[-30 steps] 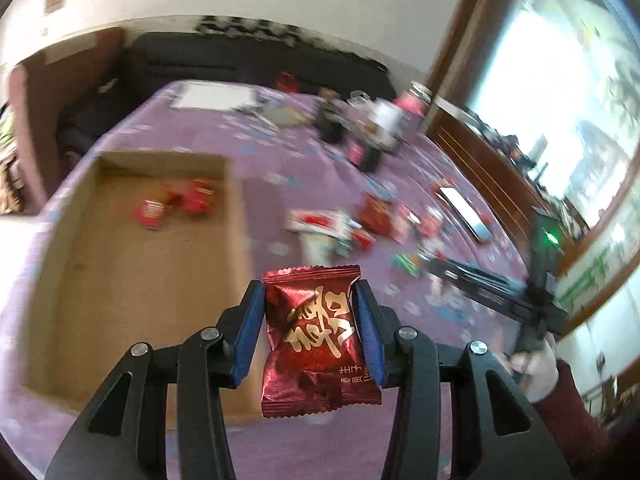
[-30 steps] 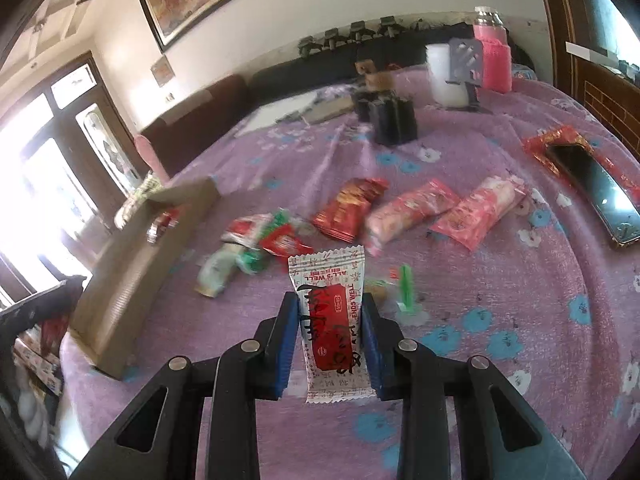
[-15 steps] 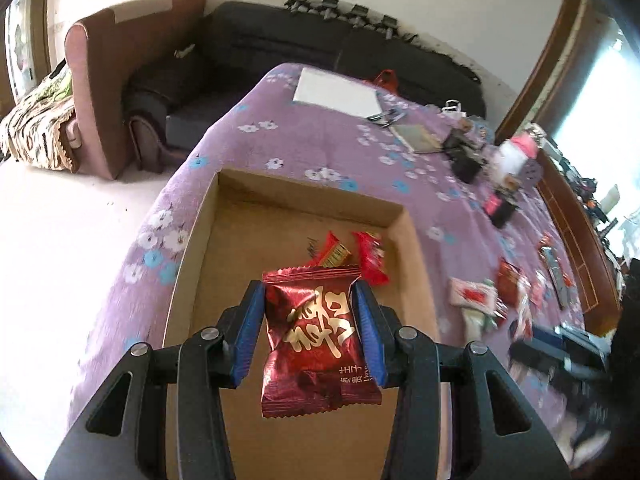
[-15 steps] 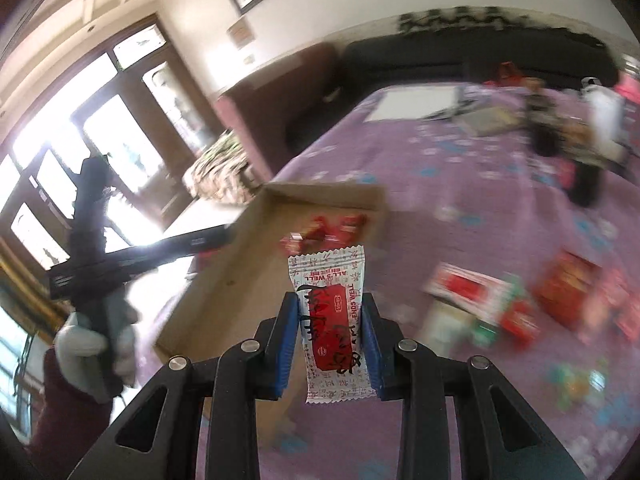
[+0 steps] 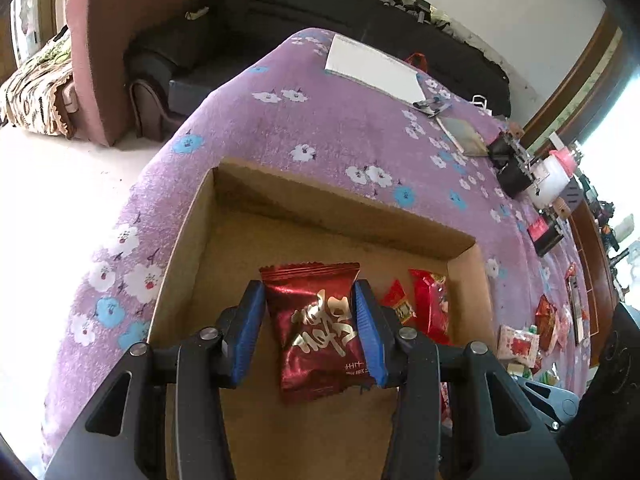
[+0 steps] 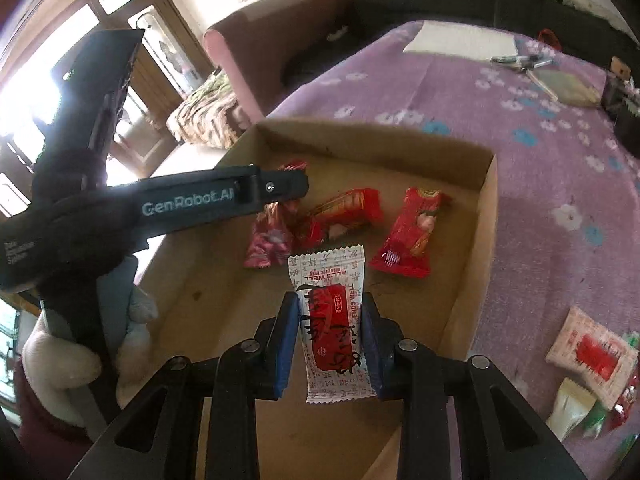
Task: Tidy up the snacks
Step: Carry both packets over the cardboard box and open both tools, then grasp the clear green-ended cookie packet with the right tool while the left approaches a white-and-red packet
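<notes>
Two handheld grippers hang over an open cardboard box that sits on a table covered with a purple flowered cloth.

In the left wrist view, the left gripper points steeply down into the box. Its blue-padded jaws are closed on a dark red foil snack packet with gold lettering, pads pressing both side edges, the packet upright above the box floor. At about 3 o'clock from this packet, two red snacks lie on the box floor near the right wall.

In the right wrist view, the right gripper also tilts down over the box. A white wrapper with a red label and black handwriting stands between its jaws, which are opening slightly; the pads look to be touching the wrapper's sides. At 12 o'clock from the wrapper lie three red and pink snacks on the box floor. At 9 to 10 o'clock, the left gripper's black body reaches across the box, held by a light-gloved hand.

At 4 o'clock, outside the box, more snack packets lie on the cloth. At the far end of the table rest a white sheet and pens.
</notes>
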Motion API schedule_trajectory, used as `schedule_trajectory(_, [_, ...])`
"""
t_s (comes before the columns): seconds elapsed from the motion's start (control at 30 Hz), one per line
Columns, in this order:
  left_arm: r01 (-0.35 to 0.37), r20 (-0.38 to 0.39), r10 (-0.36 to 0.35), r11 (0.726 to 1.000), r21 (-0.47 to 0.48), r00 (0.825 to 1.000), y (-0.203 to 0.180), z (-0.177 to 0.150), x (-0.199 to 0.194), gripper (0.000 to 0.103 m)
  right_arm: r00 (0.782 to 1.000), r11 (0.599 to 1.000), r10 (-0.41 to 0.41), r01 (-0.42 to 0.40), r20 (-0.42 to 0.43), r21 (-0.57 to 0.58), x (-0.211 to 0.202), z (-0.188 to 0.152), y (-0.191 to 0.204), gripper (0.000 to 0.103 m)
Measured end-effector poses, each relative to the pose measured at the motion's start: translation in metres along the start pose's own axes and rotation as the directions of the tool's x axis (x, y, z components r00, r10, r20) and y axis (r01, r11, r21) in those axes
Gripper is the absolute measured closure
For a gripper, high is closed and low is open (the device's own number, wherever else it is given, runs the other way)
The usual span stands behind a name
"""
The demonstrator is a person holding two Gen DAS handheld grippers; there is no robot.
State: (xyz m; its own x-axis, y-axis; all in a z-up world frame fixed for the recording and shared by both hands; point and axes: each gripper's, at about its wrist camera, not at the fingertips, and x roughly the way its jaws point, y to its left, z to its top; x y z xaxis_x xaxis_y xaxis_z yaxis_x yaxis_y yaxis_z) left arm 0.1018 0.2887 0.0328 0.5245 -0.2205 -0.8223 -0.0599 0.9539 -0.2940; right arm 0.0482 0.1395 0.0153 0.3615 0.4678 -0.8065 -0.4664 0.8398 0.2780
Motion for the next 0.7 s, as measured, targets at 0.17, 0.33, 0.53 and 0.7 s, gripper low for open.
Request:
schedule_trajectory(0.17, [0.013, 0.004, -0.013, 1.000, -0.028, 1.000, 0.002, 0.002, -0.004, 0.059, 0.998, 0.998, 0.041, -0.042, 0.038, 0.037, -0.007, 0.002, -0.005, 0.065])
schedule_trajectory(0.33, [-0.036, 0.063, 0.038, 0.999, -0.039, 0.997, 0.001, 0.003, -0.027, 0.057, 0.994, 0.998, 0.041, -0.046, 0.096, 0.044, -0.032, 0.005, -0.008, 0.065])
schedule_trajectory(0.53, [-0.046, 0.143, 0.053, 0.998, -0.053, 0.988, -0.009, -0.012, -0.075, 0.055, 0.975, 0.994, 0.032, -0.054, 0.221, 0.095, -0.096, -0.010, -0.039, 0.065])
schedule_trajectory(0.7, [0.062, 0.172, -0.057, 0.998, -0.021, 0.983, -0.043, -0.046, -0.113, 0.038, 0.955, 0.987, -0.069, 0.023, 0.289, 0.159, -0.147, -0.038, -0.091, 0.065])
